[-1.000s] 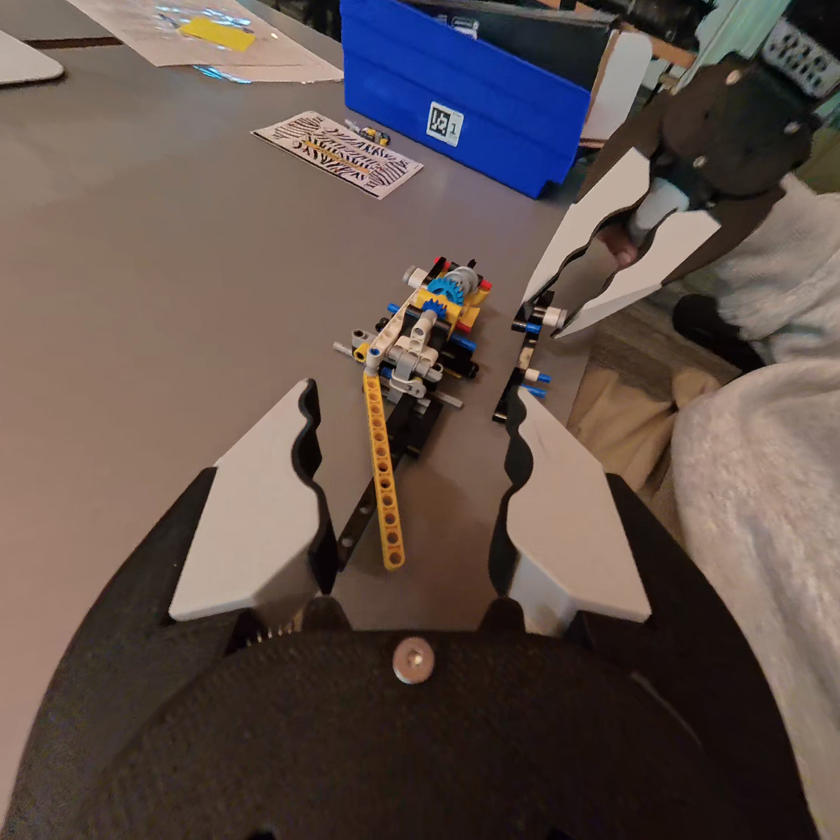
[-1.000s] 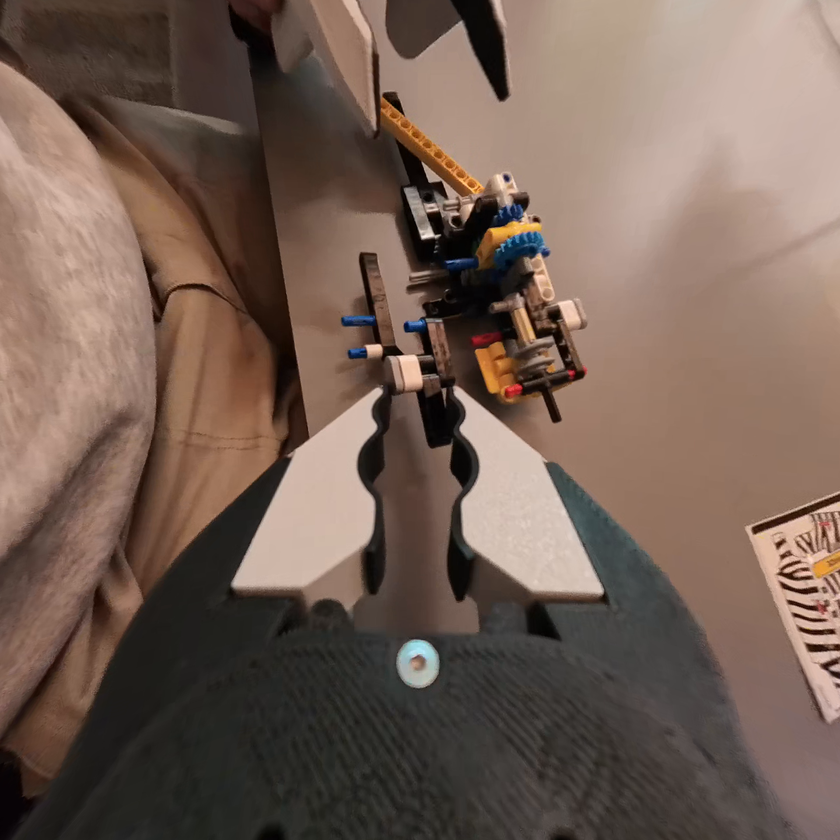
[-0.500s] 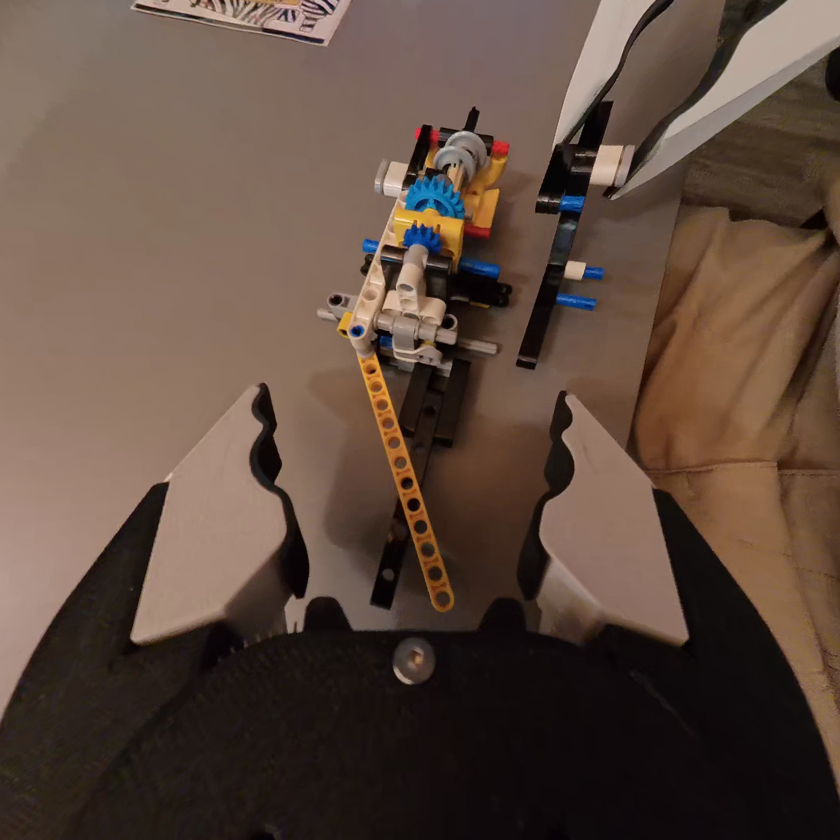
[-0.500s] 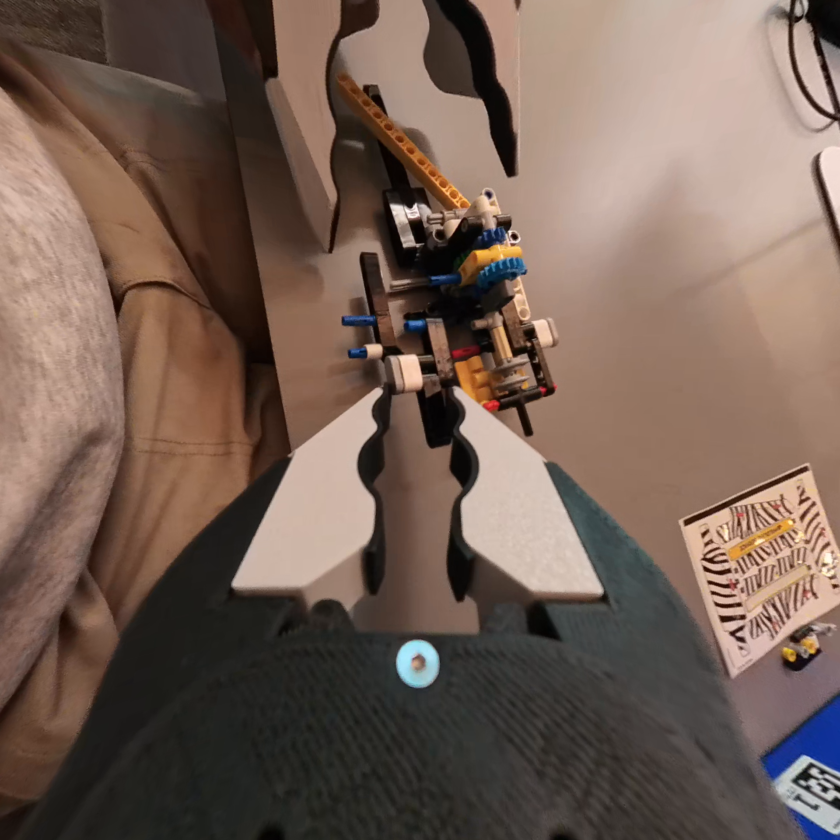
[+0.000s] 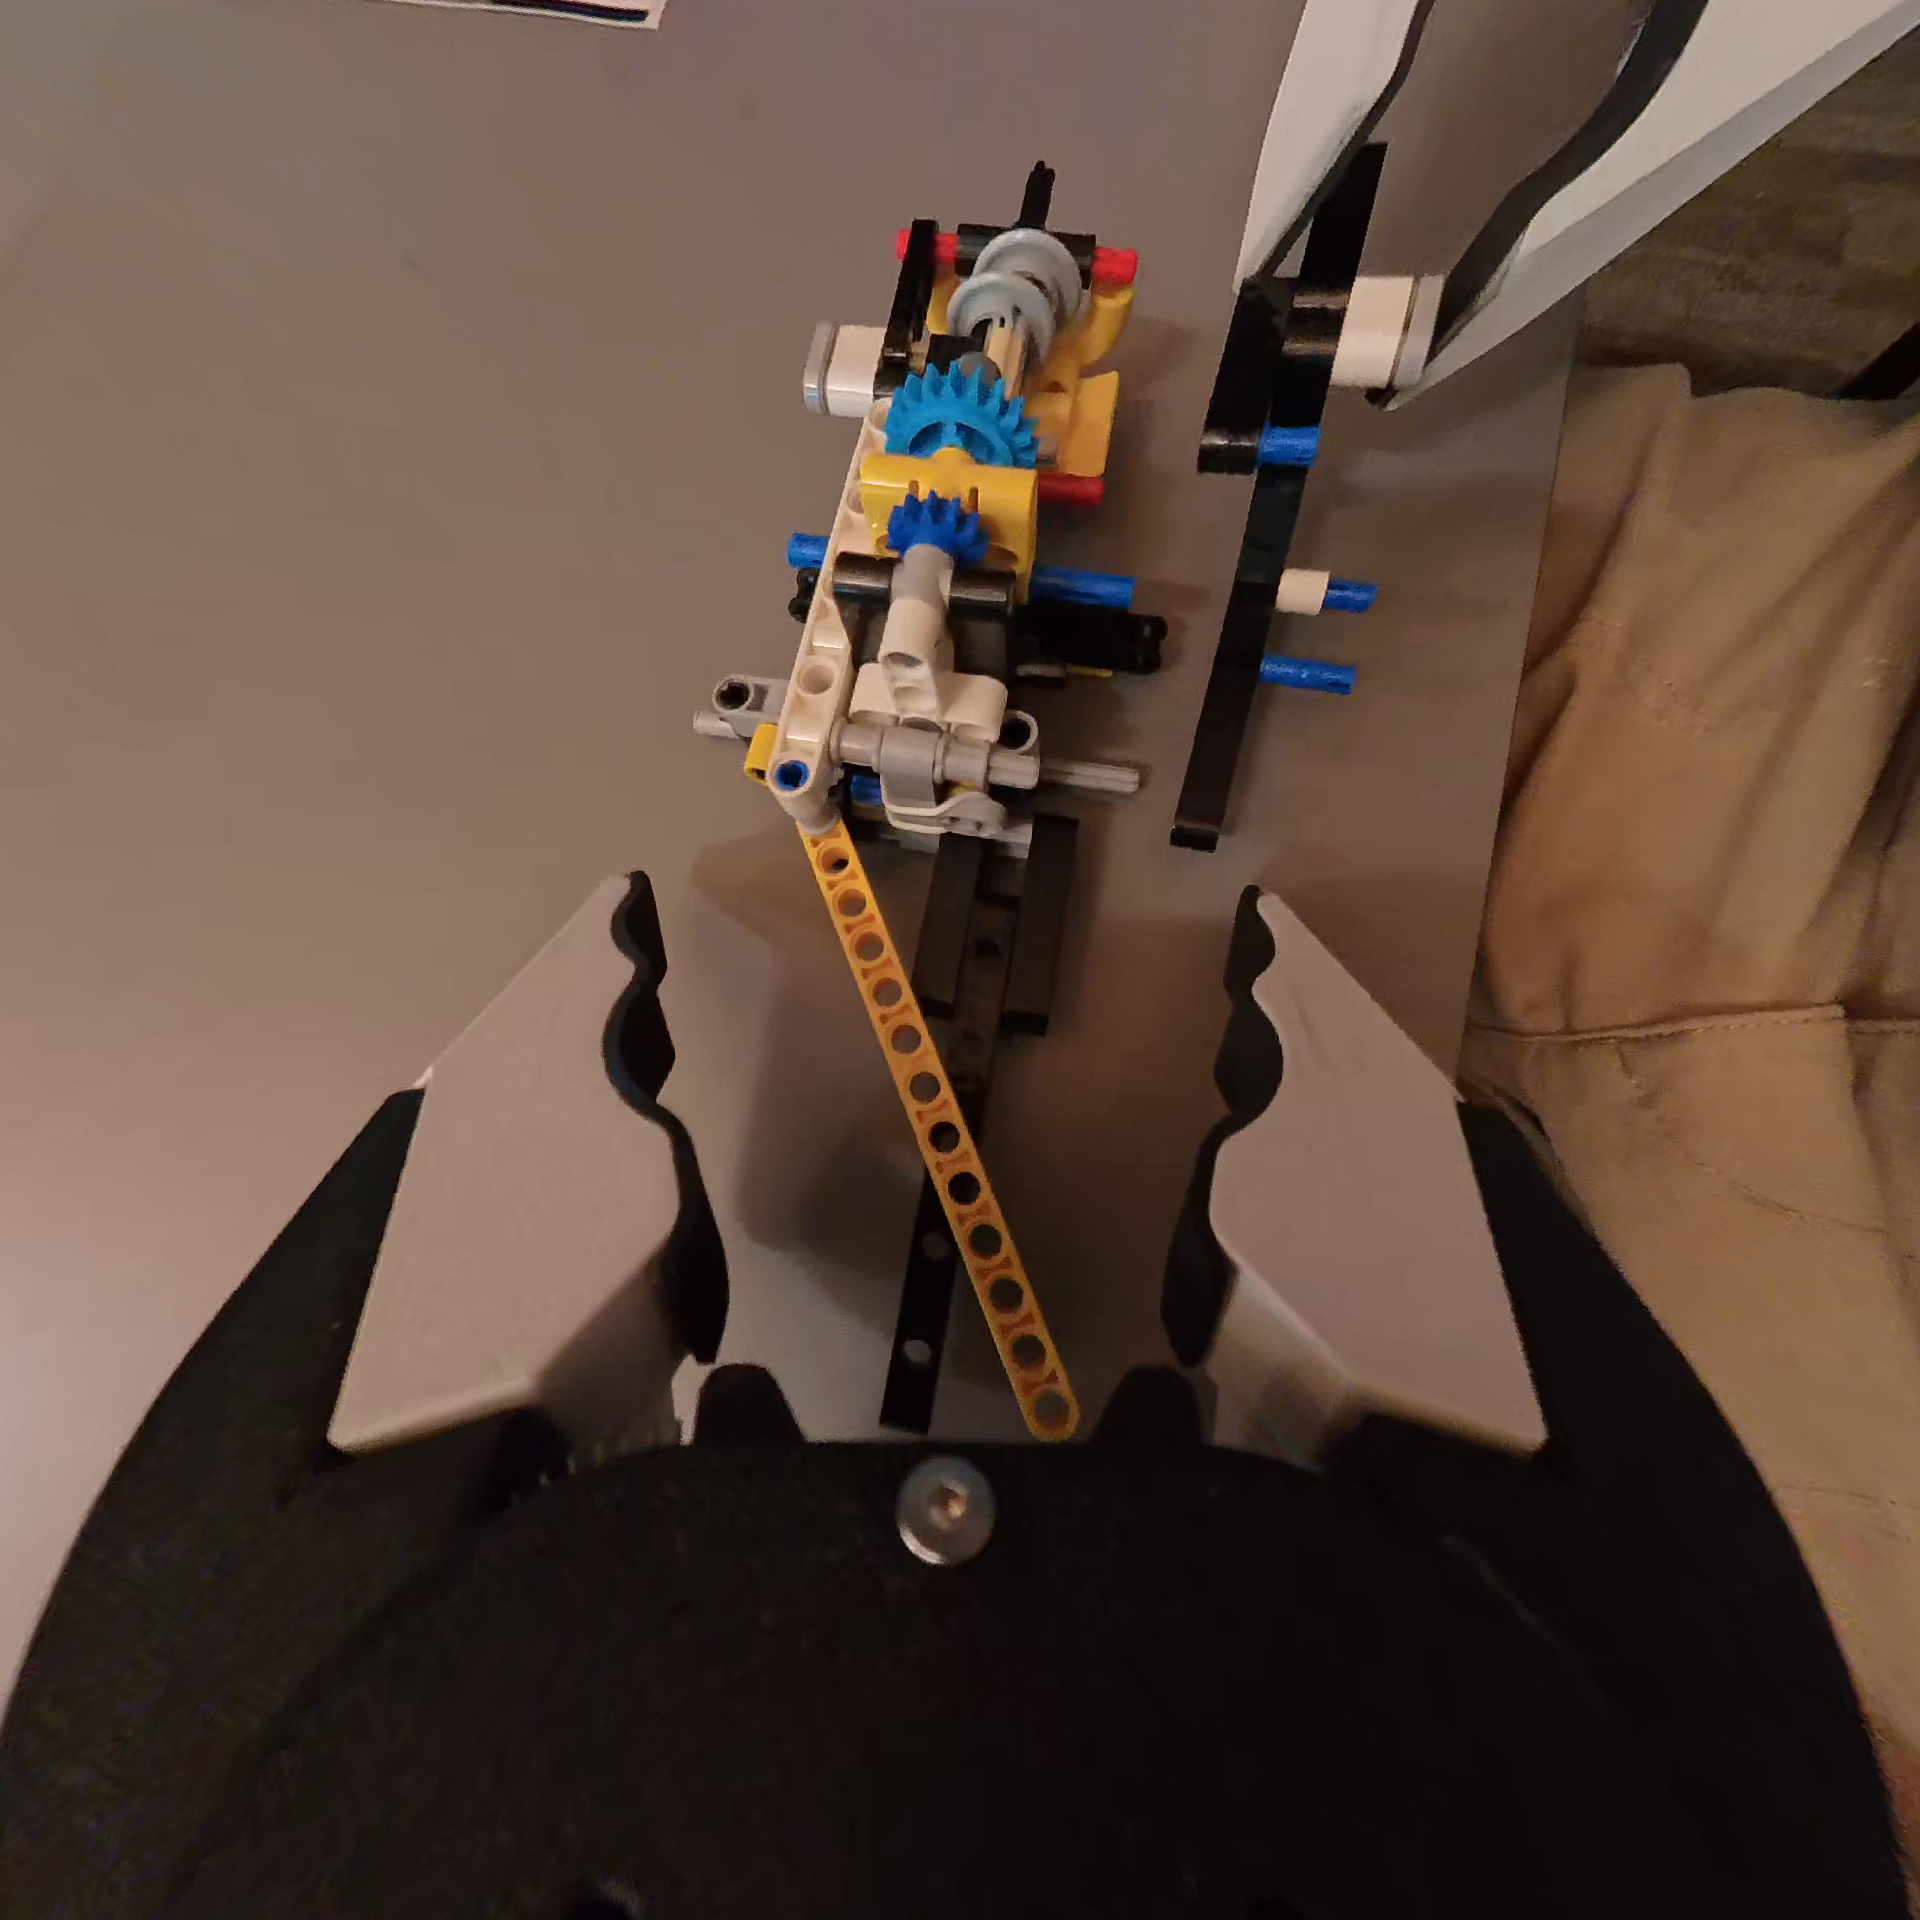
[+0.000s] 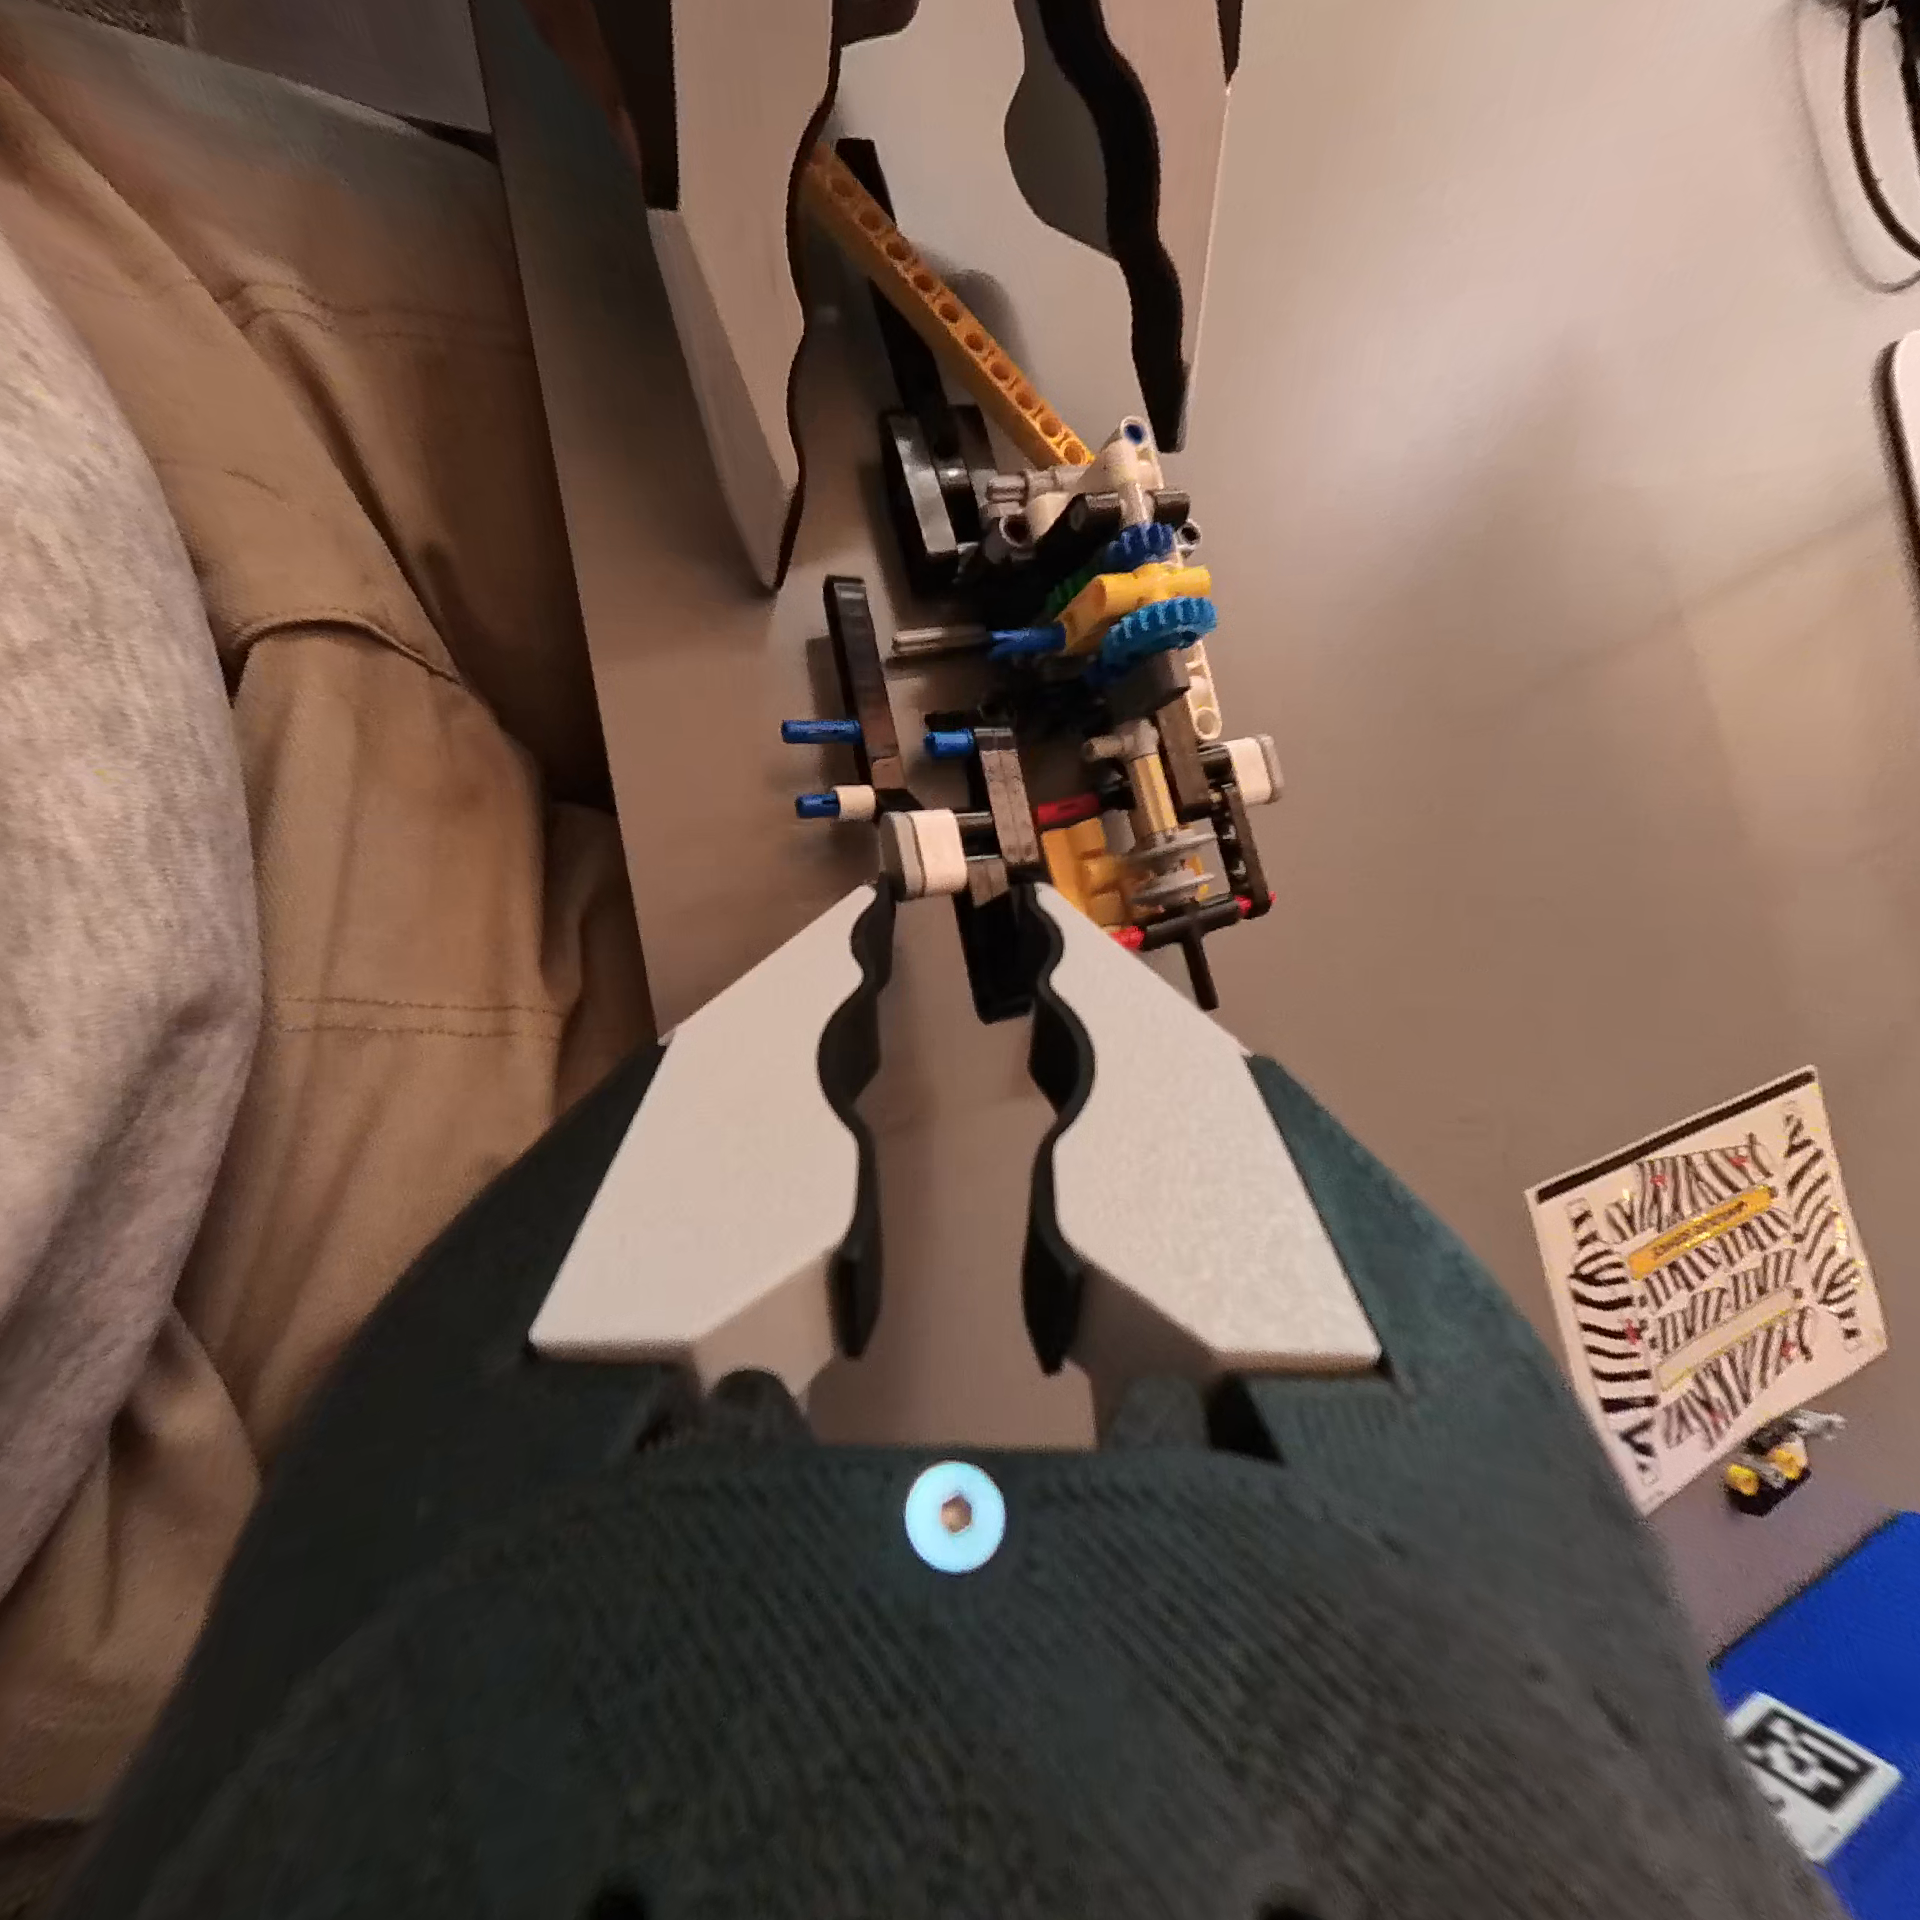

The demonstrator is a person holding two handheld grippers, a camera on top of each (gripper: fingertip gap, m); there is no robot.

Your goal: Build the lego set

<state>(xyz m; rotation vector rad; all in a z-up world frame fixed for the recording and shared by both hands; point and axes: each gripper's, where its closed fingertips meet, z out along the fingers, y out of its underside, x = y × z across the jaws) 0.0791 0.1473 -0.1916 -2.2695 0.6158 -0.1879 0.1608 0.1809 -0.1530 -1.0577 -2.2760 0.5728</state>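
Note:
A lego technic assembly (image 5: 935, 582) with blue gears and yellow and white parts lies on the grey table (image 5: 364, 623). A long yellow beam (image 5: 935, 1122) and a black beam run from it toward me. My left gripper (image 5: 940, 894) is open and straddles these beams above the table. It also shows in the right wrist view (image 6: 966, 509). A separate black side beam (image 5: 1257, 582) with blue pins and a white bush lies to the right by the table edge. My right gripper (image 6: 956, 894) is closed narrowly on its end (image 6: 997, 956).
A zebra-striped sticker sheet (image 6: 1704, 1288), small yellow parts (image 6: 1766, 1465) and a blue bin (image 6: 1849, 1621) lie to the right in the right wrist view. The table edge (image 5: 1527, 727) runs beside the side beam. A person's beige trousers (image 5: 1683, 935) are beyond it.
My left gripper has moved forward and tilted down, so its open fingers now straddle the yellow beam. My right gripper stays on the black side beam's end.

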